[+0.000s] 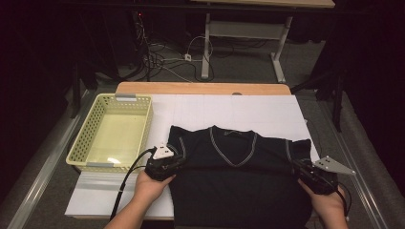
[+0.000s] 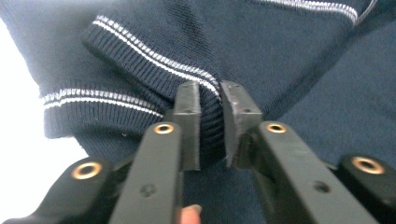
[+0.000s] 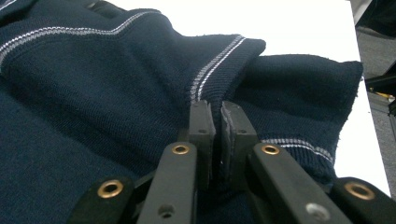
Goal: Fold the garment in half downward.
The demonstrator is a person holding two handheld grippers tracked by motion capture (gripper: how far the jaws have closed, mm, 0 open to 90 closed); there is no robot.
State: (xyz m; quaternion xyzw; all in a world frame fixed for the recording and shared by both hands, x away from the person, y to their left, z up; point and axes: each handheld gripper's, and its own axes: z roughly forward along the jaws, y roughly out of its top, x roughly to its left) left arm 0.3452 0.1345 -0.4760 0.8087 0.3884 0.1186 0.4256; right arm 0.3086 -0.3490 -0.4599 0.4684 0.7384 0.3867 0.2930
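- While we look down from the high view, we see a dark navy sweater vest (image 1: 239, 176) lying flat on the white table top (image 1: 229, 112), its V-neck toward the far edge and its lower part running off the near edge of the picture.
- We see the left gripper (image 1: 179, 160) at the vest's left armhole, borne by the left hand (image 1: 150, 186), with its cable trailing back along the forearm.
- We see the right gripper (image 1: 296, 167) at the vest's right armhole, borne by the right hand (image 1: 327, 202), with its grey three-cornered plate pointing outward.
- In the left gripper view we find the left gripper (image 2: 211, 109) pinched on a bunched fold of the ribbed armhole band (image 2: 140, 56), which carries two thin white stripes; the pads press the dark knit from both sides, with the cloth filling the narrow gap.
- In the right gripper view we find the right gripper (image 3: 217, 112) clamped almost fully together on the striped edge of the other armhole band (image 3: 219, 63), thin cloth caught between the pads.
- We note a pale yellow plastic basket (image 1: 114, 131) standing on the table's left side, just beside the vest's left shoulder and apart from it.
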